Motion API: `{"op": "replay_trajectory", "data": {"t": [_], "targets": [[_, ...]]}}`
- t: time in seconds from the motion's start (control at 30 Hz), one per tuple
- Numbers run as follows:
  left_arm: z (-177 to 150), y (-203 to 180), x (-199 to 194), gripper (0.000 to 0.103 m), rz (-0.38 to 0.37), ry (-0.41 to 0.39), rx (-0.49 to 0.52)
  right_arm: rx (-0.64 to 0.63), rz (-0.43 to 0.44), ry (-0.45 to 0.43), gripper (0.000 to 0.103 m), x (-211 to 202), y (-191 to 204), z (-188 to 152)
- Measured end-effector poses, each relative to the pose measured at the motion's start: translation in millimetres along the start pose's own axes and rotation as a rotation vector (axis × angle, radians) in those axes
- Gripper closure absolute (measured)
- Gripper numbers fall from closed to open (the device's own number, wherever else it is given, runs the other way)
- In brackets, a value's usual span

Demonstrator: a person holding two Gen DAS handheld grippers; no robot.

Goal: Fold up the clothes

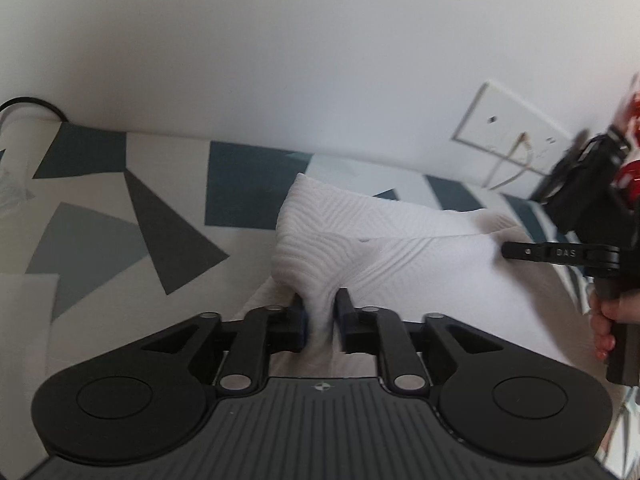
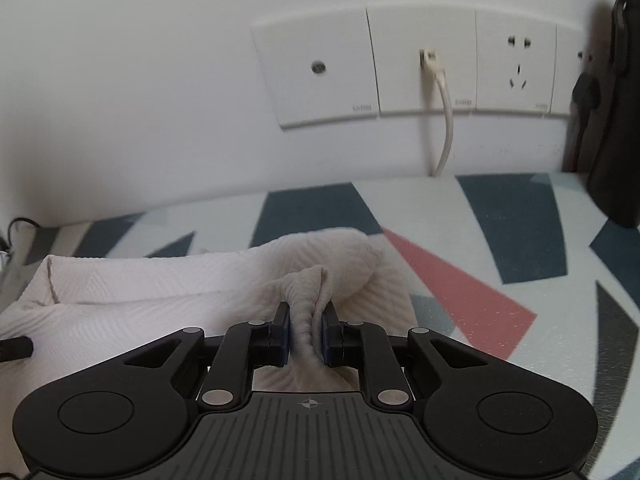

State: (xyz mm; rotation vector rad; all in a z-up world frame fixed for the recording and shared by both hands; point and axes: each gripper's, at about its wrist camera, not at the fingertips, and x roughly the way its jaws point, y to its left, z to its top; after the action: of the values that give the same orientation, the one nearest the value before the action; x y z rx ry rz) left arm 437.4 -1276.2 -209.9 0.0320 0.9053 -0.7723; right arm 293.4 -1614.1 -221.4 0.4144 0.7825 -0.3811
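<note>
A white ribbed garment lies on a table with a geometric patterned cover. My left gripper is shut on a bunched fold of the garment at its near left end. My right gripper is shut on a pinched fold of the same garment at its right end. The right gripper also shows in the left wrist view, side-on at the garment's far right edge, held by a hand. A black fingertip of the left gripper shows at the left edge of the right wrist view.
A white wall stands close behind the table, with a row of socket plates and a white cable plugged in. A black object stands at the table's far right. A black cable loops at the far left.
</note>
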Motion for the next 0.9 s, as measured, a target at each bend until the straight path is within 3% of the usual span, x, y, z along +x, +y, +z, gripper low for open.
{"op": "replay_trajectory", "data": {"t": [0.03, 0.07, 0.1, 0.13, 0.2, 0.27, 0.33, 0.37, 0.43, 0.57, 0.67, 0.9], "targets": [[-2, 1, -3, 0.057, 0.009, 0.013, -0.001, 0.0, -0.008, -0.007, 0.083, 2, 1, 0], [-3, 1, -7, 0.049, 0.019, 0.025, -0.003, 0.001, -0.018, -0.011, 0.078, 1, 1, 0], [-5, 2, -10, 0.038, 0.028, 0.038, -0.004, 0.002, -0.039, -0.011, 0.062, 0, 1, 1], [-7, 2, -13, 0.034, 0.037, 0.05, -0.005, 0.008, -0.049, -0.009, 0.054, -4, -1, 2], [-10, 3, -20, 0.034, 0.056, 0.076, -0.008, 0.023, -0.047, -0.005, 0.052, -14, -7, 2], [-14, 4, -27, 0.027, 0.074, 0.101, -0.01, 0.028, -0.044, 0.009, 0.046, -24, -11, -2], [-17, 6, -33, 0.014, 0.093, 0.126, -0.013, 0.011, -0.041, 0.046, 0.027, -31, -11, -12], [-19, 6, -36, 0.014, 0.102, 0.139, -0.014, 0.002, -0.04, 0.064, 0.022, -35, -12, -17], [-22, 7, -43, 0.01, 0.121, 0.164, -0.017, -0.015, -0.037, 0.101, 0.001, -43, -12, -27], [-43, 8, -44, 0.005, 0.15, 0.215, -0.034, -0.049, -0.031, 0.175, 0.001, -58, -12, -47], [-56, 10, -41, 0.001, 0.174, 0.191, -0.078, -0.064, -0.033, 0.224, 0.001, -65, -13, -62], [-67, -8, -43, 0.001, 0.138, 0.204, -0.021, -0.081, -0.068, 0.169, 0.001, -58, -3, -70]]}}
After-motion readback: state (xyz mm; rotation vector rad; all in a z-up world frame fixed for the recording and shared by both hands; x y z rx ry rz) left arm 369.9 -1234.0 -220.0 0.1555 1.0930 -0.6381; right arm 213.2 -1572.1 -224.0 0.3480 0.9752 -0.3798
